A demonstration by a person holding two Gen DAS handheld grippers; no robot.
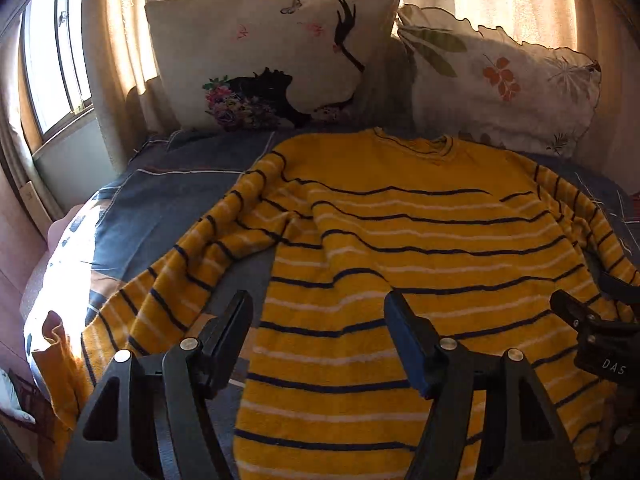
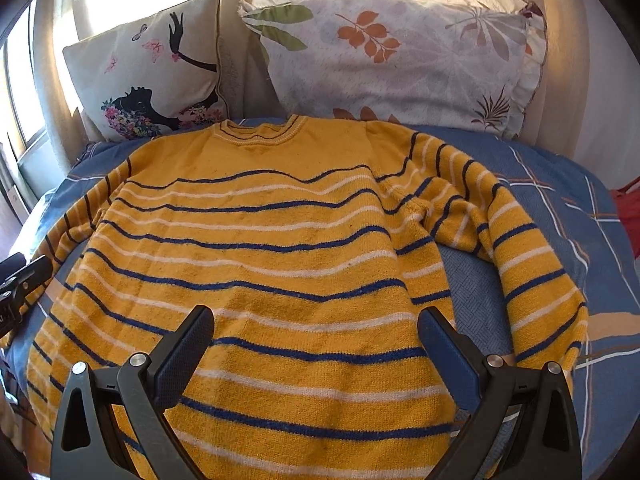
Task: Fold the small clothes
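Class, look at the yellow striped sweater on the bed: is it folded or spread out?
Spread out. The sweater lies flat on the bedspread, collar toward the pillows, both sleeves out to its sides. No part of the body is folded over.

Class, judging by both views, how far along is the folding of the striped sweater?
Done: the sweater lies spread flat on the bed, collar toward the pillows. In hand: nothing; the left tool and right tool hang open above its hem. Left: every fold, since both sleeves lie out to the sides.
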